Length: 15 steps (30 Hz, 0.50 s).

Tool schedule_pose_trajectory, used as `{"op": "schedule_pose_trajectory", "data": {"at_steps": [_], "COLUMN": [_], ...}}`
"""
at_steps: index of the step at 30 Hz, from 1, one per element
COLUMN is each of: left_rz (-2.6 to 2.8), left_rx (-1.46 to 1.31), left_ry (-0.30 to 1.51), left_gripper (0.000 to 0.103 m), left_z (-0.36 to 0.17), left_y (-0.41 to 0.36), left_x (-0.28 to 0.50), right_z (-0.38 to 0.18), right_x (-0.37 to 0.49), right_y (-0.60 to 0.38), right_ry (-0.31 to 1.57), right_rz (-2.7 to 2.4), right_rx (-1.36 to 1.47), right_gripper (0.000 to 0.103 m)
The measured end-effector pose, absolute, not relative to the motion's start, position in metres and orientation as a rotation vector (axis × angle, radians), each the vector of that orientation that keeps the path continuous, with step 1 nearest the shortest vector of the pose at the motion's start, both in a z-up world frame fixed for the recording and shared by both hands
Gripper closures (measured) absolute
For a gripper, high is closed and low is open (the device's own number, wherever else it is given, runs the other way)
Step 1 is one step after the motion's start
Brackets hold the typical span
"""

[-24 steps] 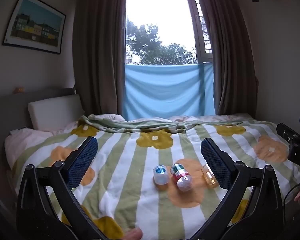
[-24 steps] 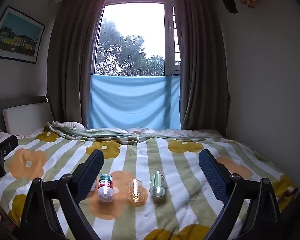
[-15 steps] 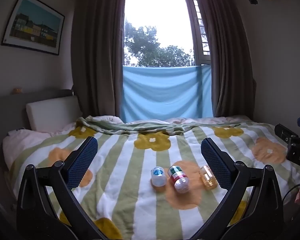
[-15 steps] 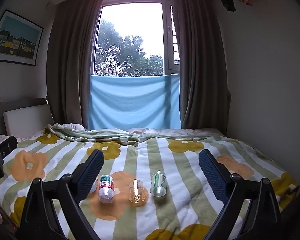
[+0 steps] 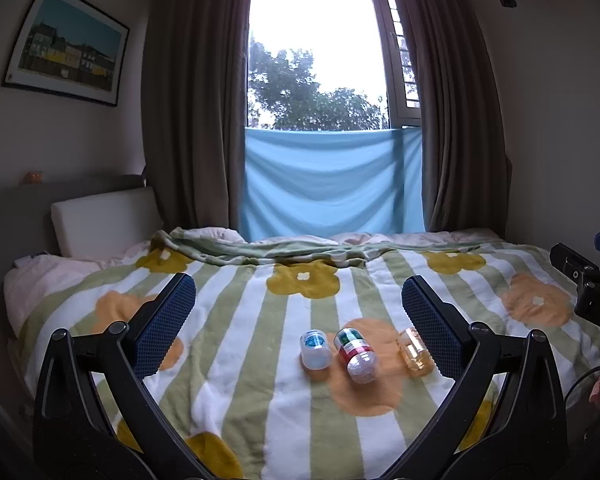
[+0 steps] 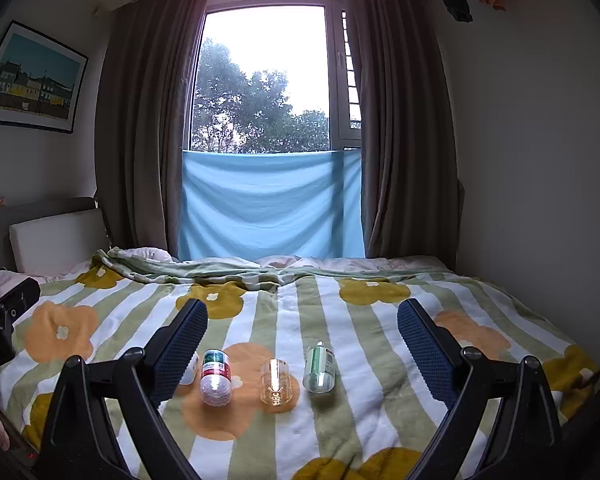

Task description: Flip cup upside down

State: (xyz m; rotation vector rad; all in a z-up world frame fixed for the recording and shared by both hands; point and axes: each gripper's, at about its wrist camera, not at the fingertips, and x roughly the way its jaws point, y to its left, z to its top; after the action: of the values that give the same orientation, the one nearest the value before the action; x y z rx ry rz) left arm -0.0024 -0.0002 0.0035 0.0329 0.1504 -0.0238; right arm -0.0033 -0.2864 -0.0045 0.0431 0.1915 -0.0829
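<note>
1. Left wrist view: my left gripper (image 5: pixel 299 312) hangs above the bed with its jaws spread wide and nothing between them. Below, on the striped flower blanket (image 5: pixel 236 360), a row of small cups lies near the foot of the bed: a white cup with a blue end (image 5: pixel 315 349) on the left, just beside it a red, white and green cup (image 5: pixel 356 355) on its side, and to the right an amber cup (image 5: pixel 414 349), partly hidden behind my right-hand finger (image 5: pixel 430 332). At the right edge my other tool shows as a black body.

2. Right wrist view: my right gripper (image 6: pixel 302 334) also has its jaws spread, holding nothing, over the same blanket (image 6: pixel 360 412). The red, white and green cup (image 6: pixel 216 377) lies on its side, its clear end toward me; the amber cup (image 6: pixel 275 381) is next, lying on the orange flower; a pale green cup (image 6: pixel 319 369) lies furthest right, a little apart. The white cup (image 6: pixel 191 368) peeks out from behind my left-hand finger (image 6: pixel 178 346). A blue cloth (image 6: pixel 272 204) hangs under the window.
</note>
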Motion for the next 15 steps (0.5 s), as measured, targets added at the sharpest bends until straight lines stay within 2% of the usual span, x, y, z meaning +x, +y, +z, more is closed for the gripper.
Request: {"op": "schedule_pose_trajectory", "data": {"at_steps": [15], "left_rz": [-0.027], "left_rx": [0.039], "left_ry": [0.164], "left_gripper": [0.0], "left_z": [-0.0012], "left_y": [-0.0005], "left_x": [-0.0001], "right_z": [-0.0058], "right_x": [-0.0044], "right_y": [-0.2842], "right_ry": [0.19], "right_rz": [-0.076], "right_rx": [0.041], "right_gripper": [0.008]}}
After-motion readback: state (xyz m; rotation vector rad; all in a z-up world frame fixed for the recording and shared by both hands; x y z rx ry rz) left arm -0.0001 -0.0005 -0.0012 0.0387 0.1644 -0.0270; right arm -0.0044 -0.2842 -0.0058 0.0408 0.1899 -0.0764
